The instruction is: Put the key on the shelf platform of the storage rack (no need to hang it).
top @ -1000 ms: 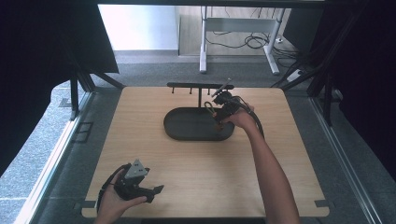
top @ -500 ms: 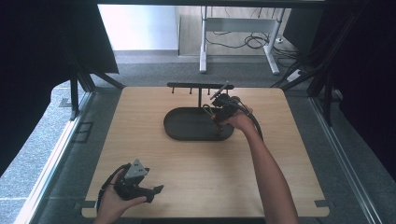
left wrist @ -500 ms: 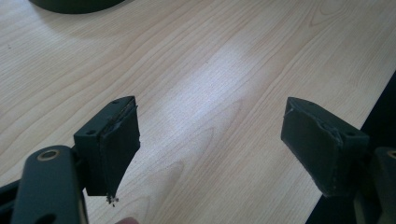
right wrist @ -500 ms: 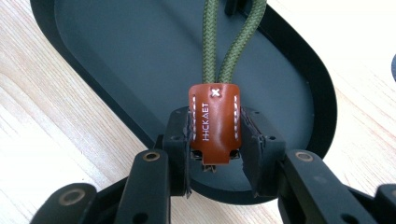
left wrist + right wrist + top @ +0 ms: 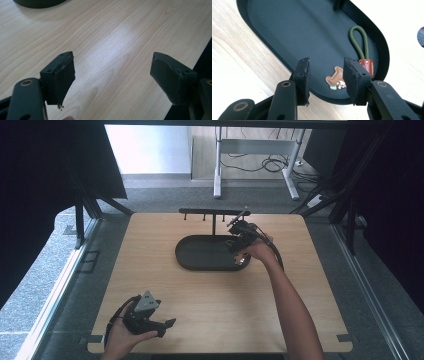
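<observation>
A black oval tray (image 5: pixel 187 262) stands mid-table with a black hook bar (image 5: pixel 207 212) rising behind it. My right gripper (image 5: pixel 239 240) hangs over the tray's right end. Its jaws have just been opening, and nothing sits between the pads of the right gripper (image 5: pixel 326 63). Just beyond them a keychain lies on the tray floor (image 5: pixel 287 32): a green cord loop (image 5: pixel 358 42), a brown leather tag (image 5: pixel 367 65) and a small bear-shaped charm (image 5: pixel 334 78). My left gripper (image 5: pixel 167 327) rests near the table's front left, and in its own view the left gripper (image 5: pixel 112 60) is open and empty.
The wooden table (image 5: pixel 300 285) ends close to the left gripper at the front edge. A corner of the tray (image 5: pixel 37 2) shows far off in the left gripper view. A desk frame with cables (image 5: pixel 260 155) stands on the floor beyond the table.
</observation>
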